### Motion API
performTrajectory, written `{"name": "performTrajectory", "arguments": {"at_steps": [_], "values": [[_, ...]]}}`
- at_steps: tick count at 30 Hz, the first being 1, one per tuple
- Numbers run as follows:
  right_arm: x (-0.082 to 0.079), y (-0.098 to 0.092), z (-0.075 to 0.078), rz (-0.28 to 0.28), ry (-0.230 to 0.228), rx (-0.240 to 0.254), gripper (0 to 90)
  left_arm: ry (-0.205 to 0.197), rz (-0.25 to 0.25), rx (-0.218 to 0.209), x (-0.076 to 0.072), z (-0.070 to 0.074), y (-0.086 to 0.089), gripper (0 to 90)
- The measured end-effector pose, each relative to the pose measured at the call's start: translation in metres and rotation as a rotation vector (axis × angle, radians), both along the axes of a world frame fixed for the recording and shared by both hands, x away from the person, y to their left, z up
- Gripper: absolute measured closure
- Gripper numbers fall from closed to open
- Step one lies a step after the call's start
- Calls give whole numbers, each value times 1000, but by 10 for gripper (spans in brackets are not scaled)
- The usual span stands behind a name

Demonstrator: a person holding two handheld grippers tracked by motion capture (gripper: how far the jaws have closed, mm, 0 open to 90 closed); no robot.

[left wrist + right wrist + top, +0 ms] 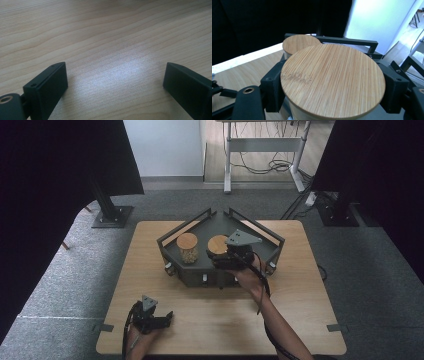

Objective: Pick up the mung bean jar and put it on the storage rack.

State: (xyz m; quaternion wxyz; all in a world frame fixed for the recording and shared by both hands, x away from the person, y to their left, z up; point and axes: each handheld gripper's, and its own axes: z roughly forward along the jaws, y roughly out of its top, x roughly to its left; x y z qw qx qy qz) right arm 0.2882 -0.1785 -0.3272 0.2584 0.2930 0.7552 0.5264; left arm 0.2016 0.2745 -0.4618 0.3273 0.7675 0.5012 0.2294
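Here, at the centre of the high view, a dark angular tray sits on the far half of the wooden table, and two jars with round bamboo lids stand in it side by side. The left jar is clear glass and holds small pale, bean-like pieces that fill it almost to the lid. The right jar is just to the right of it, near the middle of the tray; its contents cannot be made out, since the right gripper covers its body.

In the right gripper view the wide lid of that jar takes up the middle of the frame, with one black jaw pressed against the jar on the left and the other on the right, just under the lid's rim, so the tool is clamped around it. The other jar's lid shows behind it, towards the upper left.

The left gripper is at the lower left of the high view, over bare table well away from the tray. In its own view the jaws stand wide apart with nothing between them but wood grain
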Motion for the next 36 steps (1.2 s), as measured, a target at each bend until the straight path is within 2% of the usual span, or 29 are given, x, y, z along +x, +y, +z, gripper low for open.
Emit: {"name": "performTrajectory", "arguments": {"at_steps": [20,36], "values": [[24,15,-11,-52,9,-28,227,0,-4,0,0,0,0,54],[31,21,-27,-87,23,-43,226,0,-6,1,1,0,1,54]]}}
